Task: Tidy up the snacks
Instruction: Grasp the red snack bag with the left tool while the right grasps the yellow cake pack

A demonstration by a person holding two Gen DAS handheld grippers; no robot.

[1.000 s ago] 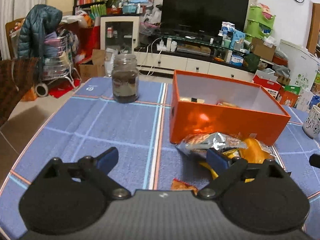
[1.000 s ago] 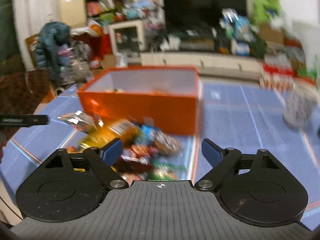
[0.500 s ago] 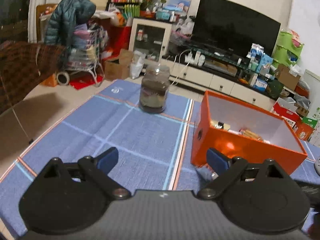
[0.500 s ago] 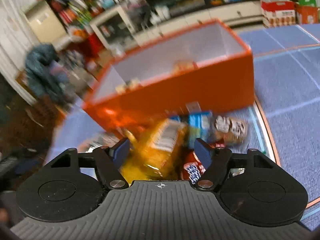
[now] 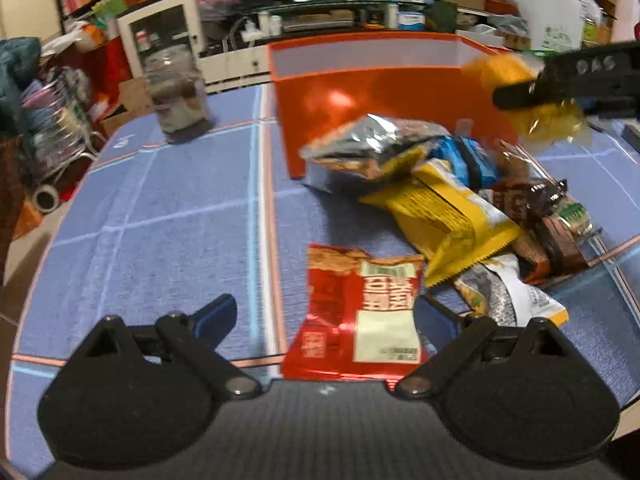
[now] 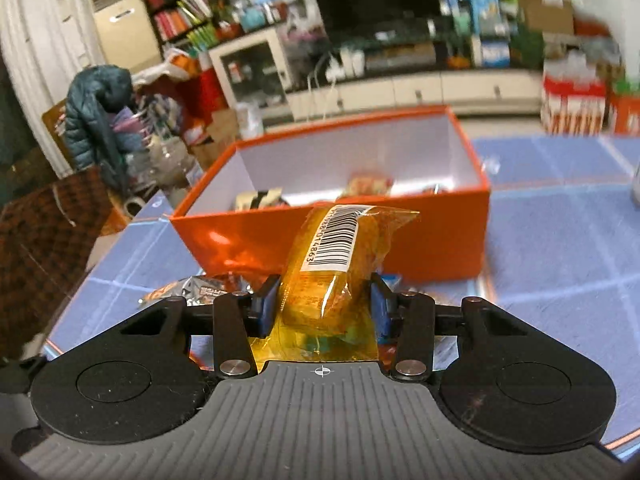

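Note:
My right gripper [image 6: 323, 309] is shut on a clear yellow snack packet [image 6: 336, 264] with a barcode label, held above the table in front of the orange box [image 6: 440, 236]. The box holds a few snacks. In the left wrist view the right gripper [image 5: 568, 80] and the yellow packet [image 5: 504, 76] hang at the upper right, by the orange box [image 5: 360, 92]. My left gripper [image 5: 324, 316] is open, low over a red snack bag [image 5: 360, 320]. A pile of snacks lies beyond it: a silver bag [image 5: 372, 144], a yellow bag [image 5: 444, 216], blue and brown packets.
A glass jar [image 5: 176, 96] stands at the back left of the blue checked tablecloth [image 5: 160, 220]. A white cup [image 6: 636, 188] shows at the right edge. The table's left edge drops to the floor; a cluttered TV stand and shelves are behind.
My right gripper closed on the yellow packet and lifted it from the pile toward the box. My left gripper swung right and down over the red bag, still open.

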